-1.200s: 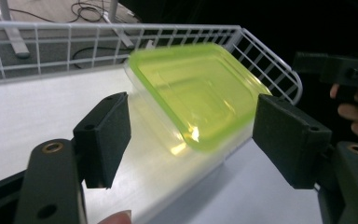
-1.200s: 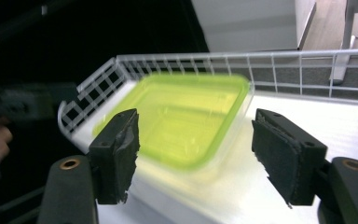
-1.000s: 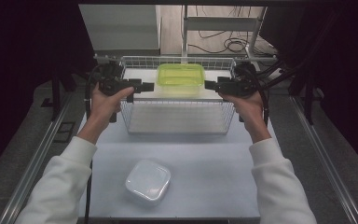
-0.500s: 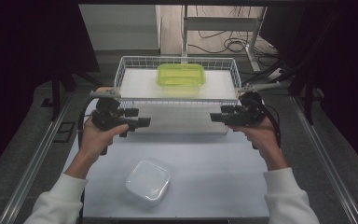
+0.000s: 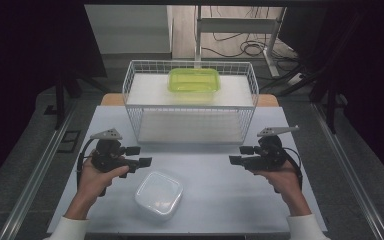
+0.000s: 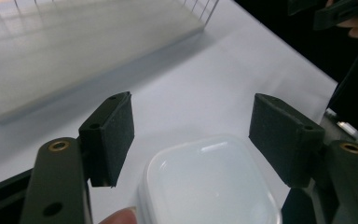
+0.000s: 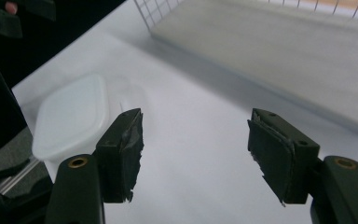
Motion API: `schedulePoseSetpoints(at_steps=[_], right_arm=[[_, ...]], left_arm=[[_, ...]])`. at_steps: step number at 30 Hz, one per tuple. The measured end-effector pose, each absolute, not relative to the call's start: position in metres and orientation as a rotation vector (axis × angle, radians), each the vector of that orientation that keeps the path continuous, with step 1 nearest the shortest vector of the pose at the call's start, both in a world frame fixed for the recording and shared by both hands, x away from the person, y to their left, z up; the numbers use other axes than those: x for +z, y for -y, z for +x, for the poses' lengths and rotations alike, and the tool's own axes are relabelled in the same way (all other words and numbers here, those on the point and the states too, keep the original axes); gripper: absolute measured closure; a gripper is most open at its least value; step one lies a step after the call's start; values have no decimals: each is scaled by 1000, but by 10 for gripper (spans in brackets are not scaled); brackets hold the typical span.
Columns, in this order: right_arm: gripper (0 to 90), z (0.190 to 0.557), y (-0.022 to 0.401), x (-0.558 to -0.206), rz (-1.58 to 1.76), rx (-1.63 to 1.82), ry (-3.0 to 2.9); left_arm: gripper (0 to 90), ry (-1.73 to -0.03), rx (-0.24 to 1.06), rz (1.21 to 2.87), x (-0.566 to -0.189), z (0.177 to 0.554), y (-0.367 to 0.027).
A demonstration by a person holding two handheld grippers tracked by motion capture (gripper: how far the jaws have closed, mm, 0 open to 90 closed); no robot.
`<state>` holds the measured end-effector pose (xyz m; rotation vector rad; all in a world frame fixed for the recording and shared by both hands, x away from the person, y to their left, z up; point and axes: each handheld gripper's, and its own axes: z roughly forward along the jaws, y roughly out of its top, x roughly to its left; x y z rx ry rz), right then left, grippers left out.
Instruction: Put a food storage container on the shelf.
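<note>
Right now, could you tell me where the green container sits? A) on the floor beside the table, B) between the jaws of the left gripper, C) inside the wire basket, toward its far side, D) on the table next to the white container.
C: the high view shows the green container inside the wire basket, toward its far side, while the white container lies on the table nearer the person.

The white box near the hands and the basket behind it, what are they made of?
The white box looks like frosted, slightly glossy plastic: cloudy, with soft highlights on its lid. The basket seems white-coated metal wire, judging by its thin grid walls.
</note>
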<state>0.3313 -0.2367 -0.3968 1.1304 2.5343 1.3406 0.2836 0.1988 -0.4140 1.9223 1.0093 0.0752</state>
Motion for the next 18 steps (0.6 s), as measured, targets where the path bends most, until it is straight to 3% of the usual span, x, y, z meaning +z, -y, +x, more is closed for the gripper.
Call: schedulePoseSetpoints(at_steps=[18], right_arm=[[354, 318, 232, -425, 1121, 1261, -2598]], left_arm=[[310, -1035, 115, 2003, -440, 274, -206]])
